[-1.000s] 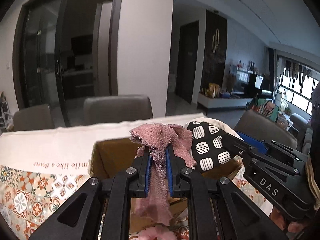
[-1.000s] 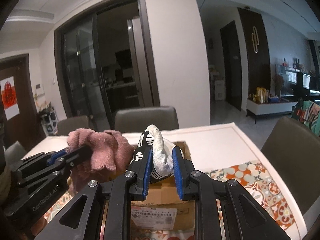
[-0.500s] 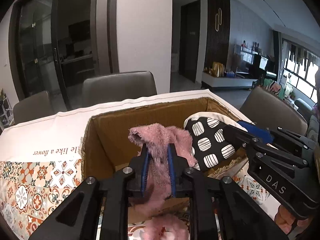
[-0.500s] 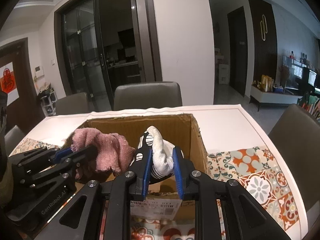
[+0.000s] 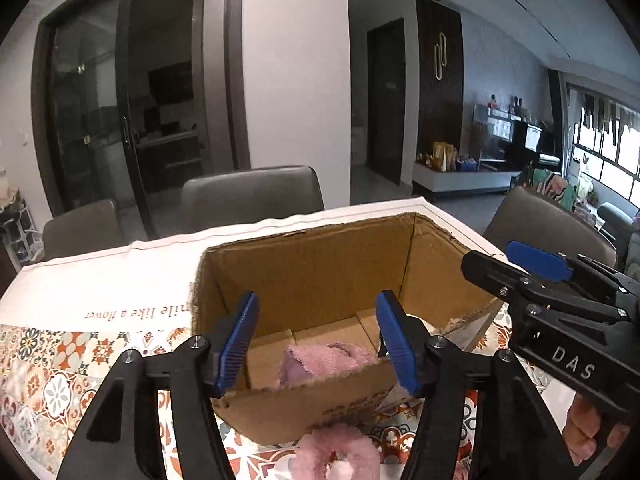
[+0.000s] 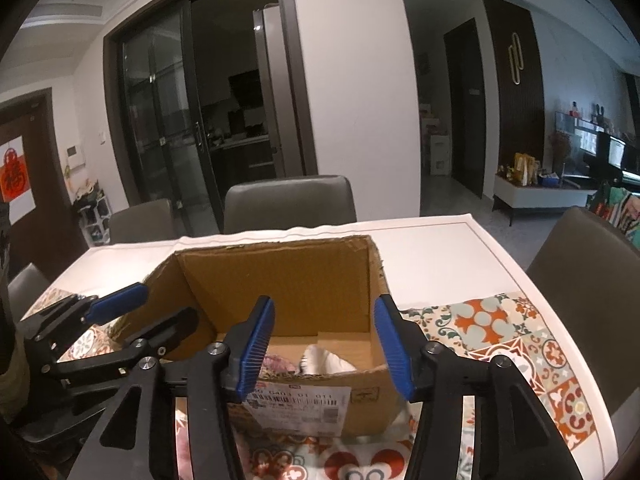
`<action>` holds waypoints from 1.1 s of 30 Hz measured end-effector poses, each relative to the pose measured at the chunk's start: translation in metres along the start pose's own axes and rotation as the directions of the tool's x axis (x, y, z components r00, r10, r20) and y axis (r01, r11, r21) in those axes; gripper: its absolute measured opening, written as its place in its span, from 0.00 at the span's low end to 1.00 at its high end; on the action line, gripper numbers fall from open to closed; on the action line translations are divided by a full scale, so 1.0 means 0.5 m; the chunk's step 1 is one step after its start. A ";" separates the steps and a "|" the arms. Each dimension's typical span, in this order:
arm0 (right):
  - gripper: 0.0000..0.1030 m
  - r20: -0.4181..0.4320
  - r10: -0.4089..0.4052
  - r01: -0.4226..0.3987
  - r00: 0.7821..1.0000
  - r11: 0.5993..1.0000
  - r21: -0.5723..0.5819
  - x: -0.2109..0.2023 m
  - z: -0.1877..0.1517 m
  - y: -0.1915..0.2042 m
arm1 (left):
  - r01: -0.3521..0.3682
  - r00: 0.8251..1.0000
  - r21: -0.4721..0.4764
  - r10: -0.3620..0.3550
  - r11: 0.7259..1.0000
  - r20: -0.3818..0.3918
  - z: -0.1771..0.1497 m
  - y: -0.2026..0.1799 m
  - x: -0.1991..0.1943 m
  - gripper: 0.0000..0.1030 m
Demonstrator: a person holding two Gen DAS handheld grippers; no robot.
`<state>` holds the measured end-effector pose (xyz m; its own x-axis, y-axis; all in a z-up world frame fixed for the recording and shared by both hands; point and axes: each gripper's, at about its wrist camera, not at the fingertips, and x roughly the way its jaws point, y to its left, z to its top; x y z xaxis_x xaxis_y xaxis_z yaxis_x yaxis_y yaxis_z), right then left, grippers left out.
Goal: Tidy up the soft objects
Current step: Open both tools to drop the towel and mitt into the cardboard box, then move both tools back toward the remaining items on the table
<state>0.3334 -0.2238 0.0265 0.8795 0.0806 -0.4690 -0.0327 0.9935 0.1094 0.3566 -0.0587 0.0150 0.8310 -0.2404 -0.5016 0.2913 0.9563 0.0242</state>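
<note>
The pink cloth (image 5: 320, 360) is lying inside the cardboard box (image 5: 312, 276), left of the white patterned cloth (image 6: 326, 360). We are holding our left gripper (image 5: 318, 340) and right gripper (image 6: 324, 344) over the box's near edge, jaws apart and gripping nothing

The cardboard box (image 6: 280, 280) gapes open-topped; its walls bar entry from the sides.

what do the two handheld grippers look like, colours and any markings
Both are matte black plastic frames with cut-out triangular openings and silver screw heads. The left gripper and right gripper each carry two fingers faced with ribbed blue pads. Seen from the left wrist, the right gripper's body reads "DAS" in white. A bare hand grips its handle. No cables show.
</note>
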 end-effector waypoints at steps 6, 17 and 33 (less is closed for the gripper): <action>0.60 0.027 -0.015 0.015 1.000 1.000 0.017 -0.042 -0.010 -0.002 | -0.055 0.997 0.000 0.055 0.998 0.058 -0.008 -0.006 -0.060 0.64; 0.69 0.053 -0.029 0.027 0.998 0.999 0.038 -0.127 -0.039 0.007 | -0.096 0.989 0.009 0.094 0.995 0.114 -0.045 -0.014 -0.168 0.69; 0.76 0.096 -0.059 0.059 0.994 0.998 0.002 -0.235 -0.110 0.036 | -0.098 0.989 -0.031 0.101 0.995 0.104 -0.133 -0.017 -0.256 0.70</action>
<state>0.2034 -0.2107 0.0354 0.9214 0.0137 -0.3885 0.0202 0.9963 0.0831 0.2161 -0.0252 0.0213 0.9011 -0.1586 -0.4037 0.1933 0.9801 0.0464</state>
